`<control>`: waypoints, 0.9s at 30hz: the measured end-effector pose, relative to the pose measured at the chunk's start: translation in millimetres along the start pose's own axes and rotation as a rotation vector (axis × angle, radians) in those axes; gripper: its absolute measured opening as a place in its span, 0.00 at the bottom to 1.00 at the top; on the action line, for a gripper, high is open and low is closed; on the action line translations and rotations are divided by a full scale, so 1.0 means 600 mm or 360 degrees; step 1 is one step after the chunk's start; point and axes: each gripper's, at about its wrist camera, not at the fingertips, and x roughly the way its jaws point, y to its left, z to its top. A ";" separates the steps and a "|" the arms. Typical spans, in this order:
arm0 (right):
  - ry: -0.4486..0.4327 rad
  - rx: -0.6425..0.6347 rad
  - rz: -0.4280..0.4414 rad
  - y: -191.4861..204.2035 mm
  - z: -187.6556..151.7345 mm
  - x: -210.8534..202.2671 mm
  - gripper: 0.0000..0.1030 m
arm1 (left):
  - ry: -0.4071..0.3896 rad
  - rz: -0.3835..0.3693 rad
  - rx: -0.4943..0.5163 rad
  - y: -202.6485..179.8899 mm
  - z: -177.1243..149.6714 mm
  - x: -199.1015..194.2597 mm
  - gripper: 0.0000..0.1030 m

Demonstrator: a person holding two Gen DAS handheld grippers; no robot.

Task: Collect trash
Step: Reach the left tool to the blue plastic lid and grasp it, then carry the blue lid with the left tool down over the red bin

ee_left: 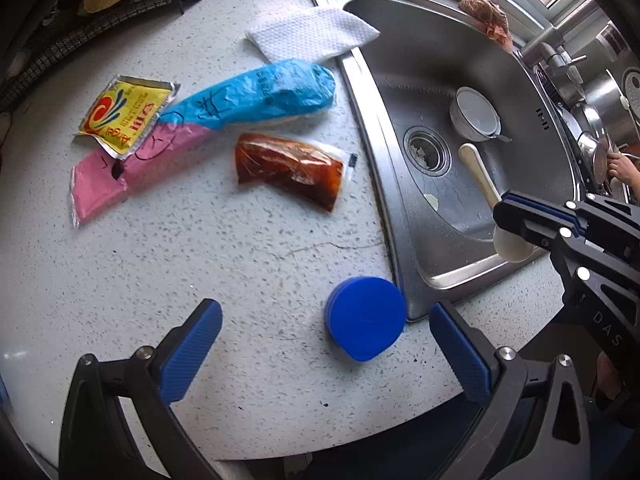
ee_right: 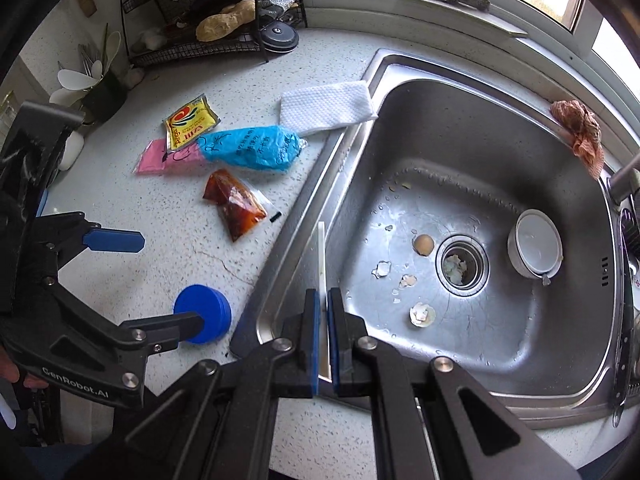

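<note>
On the speckled counter (ee_left: pixel 200 248) lie a yellow sachet (ee_left: pixel 124 114), a blue-and-pink plastic bag (ee_left: pixel 256 94), a red-brown sauce packet (ee_left: pixel 288 168) and a white paper towel (ee_left: pixel 312 36). A blue round lid (ee_left: pixel 364 318) sits near the sink's corner. My left gripper (ee_left: pixel 323 308) hangs open above the counter, with the lid just inside its right finger and not touching it. My right gripper (ee_right: pixel 323 296) is shut on a thin white spoon (ee_right: pixel 321 256) over the sink's left edge. Eggshell pieces (ee_right: pixel 422 314) lie in the basin.
The steel sink (ee_right: pixel 304 200) holds a white bowl (ee_right: pixel 536 244) and a drain strainer (ee_right: pixel 460 264). A brown cloth (ee_right: pixel 578 132) hangs on its far rim. A black wire rack (ee_right: pixel 224 32) and a cutlery holder (ee_right: pixel 100 88) stand at the counter's back.
</note>
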 end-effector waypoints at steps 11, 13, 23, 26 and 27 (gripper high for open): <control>0.0037 -0.0004 0.0013 -0.011 -0.024 -0.005 0.03 | 0.0003 0.0191 -0.0011 -0.002 -0.010 0.026 0.76; 0.0041 0.0000 0.0022 -0.009 -0.024 -0.002 0.03 | -0.0001 0.0207 -0.0004 0.000 -0.009 0.025 0.75; 0.0035 -0.0003 0.0083 0.001 -0.018 -0.001 0.03 | -0.0075 0.0218 -0.0063 0.031 -0.028 -0.010 0.42; 0.0021 -0.0018 0.0104 0.011 -0.027 -0.009 0.04 | -0.0096 0.0218 -0.0096 0.031 -0.045 -0.022 0.42; 0.0014 -0.0024 0.0113 0.014 -0.032 -0.014 0.04 | -0.0108 0.0230 -0.0103 0.028 -0.050 -0.028 0.42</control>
